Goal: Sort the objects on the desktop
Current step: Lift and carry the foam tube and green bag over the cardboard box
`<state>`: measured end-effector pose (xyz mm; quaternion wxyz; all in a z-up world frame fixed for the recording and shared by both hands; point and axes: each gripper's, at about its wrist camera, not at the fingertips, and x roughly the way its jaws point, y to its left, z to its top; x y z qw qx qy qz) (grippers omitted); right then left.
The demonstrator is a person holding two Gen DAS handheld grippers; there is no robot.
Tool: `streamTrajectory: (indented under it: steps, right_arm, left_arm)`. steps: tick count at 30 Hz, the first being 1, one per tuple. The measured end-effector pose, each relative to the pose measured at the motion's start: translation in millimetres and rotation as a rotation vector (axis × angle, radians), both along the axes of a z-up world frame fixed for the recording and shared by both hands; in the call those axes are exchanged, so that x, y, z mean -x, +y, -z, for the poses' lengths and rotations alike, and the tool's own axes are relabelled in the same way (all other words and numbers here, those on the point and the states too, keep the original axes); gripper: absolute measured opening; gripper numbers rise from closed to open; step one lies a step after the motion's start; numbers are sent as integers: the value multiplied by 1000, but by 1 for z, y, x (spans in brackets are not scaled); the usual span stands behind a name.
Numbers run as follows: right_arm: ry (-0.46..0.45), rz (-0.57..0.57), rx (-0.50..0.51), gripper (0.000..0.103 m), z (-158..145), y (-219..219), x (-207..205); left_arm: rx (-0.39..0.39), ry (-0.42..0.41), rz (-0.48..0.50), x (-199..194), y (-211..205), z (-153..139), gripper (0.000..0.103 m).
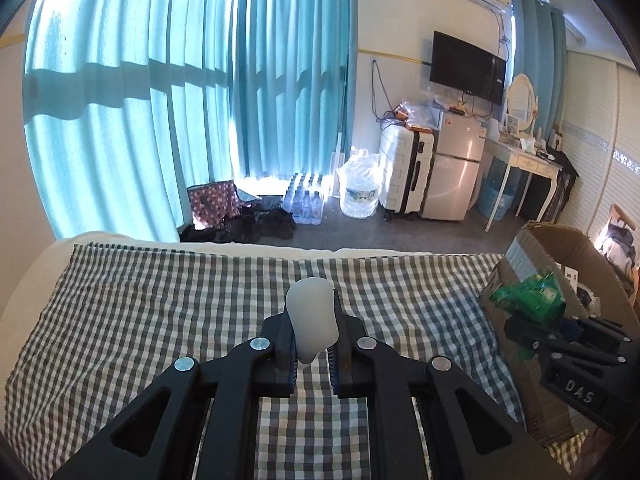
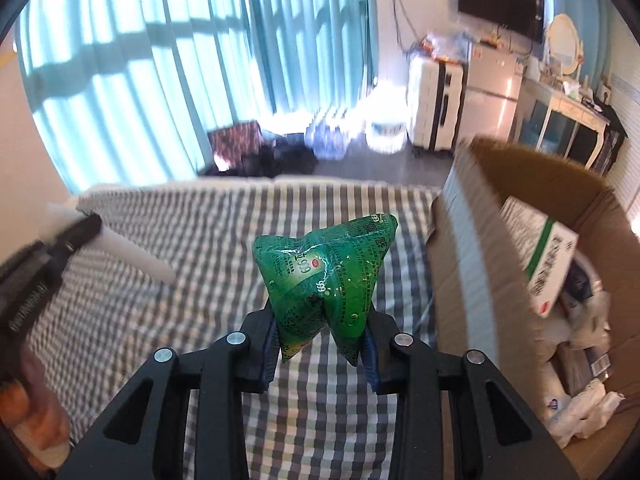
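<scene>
Pointing up from right gripper (image 2: 320, 344): green packet (image 2: 324, 276)

Green packet (image 2: 326, 280) with dark print; pale grey-white tube (image 1: 312, 320); black tools (image 1: 314, 344) with blue pads (image 2: 370, 354). Grey-and-white checked sheet (image 1: 160, 312), brown box (image 2: 452, 280), teal curtains (image 1: 180, 100), white-and-green carton (image 2: 538, 256).

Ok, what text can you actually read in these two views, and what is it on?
"DAS": label plate on the right gripper, seen from the left wrist view.
"999": green packet, printed repeatedly; its fine print is too small.
White box in the cardboard box: print blurred.
Left gripper lettering: blurred, unreadable.
</scene>
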<state>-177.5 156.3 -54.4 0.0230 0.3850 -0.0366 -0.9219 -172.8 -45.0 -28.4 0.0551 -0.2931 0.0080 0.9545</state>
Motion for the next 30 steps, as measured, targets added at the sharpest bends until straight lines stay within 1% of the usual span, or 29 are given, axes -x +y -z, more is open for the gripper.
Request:
streamTrajectory:
  steps: [6, 9, 12, 17, 24, 28, 30]
  right_arm:
    - [92, -10, 32, 33, -30, -1, -23]
    - [142, -15, 16, 33, -44, 0, -38]
    - [182, -18, 12, 33, -55, -2, -50]
    - [265, 1, -23, 33, -71, -6, -66]
    - [311, 3, -7, 33, -85, -4, -74]
    - [311, 2, 2, 33, -87, 3, -82]
    - [309, -1, -11, 33, -87, 5, -84]
  left_arm:
    - [-8, 27, 0, -12, 3, -18, 11]
    - [6, 42, -1, -19, 4, -25, 11]
    - [0, 45, -8, -24, 3, -30, 11]
    - [-12, 55, -23, -36, -2, -35, 11]
    - [-9, 81, -17, -40, 0, -40, 11]
    - [-16, 88, 5, -42, 9, -46, 11]
    - [-15, 92, 16, -45, 17, -48, 11]
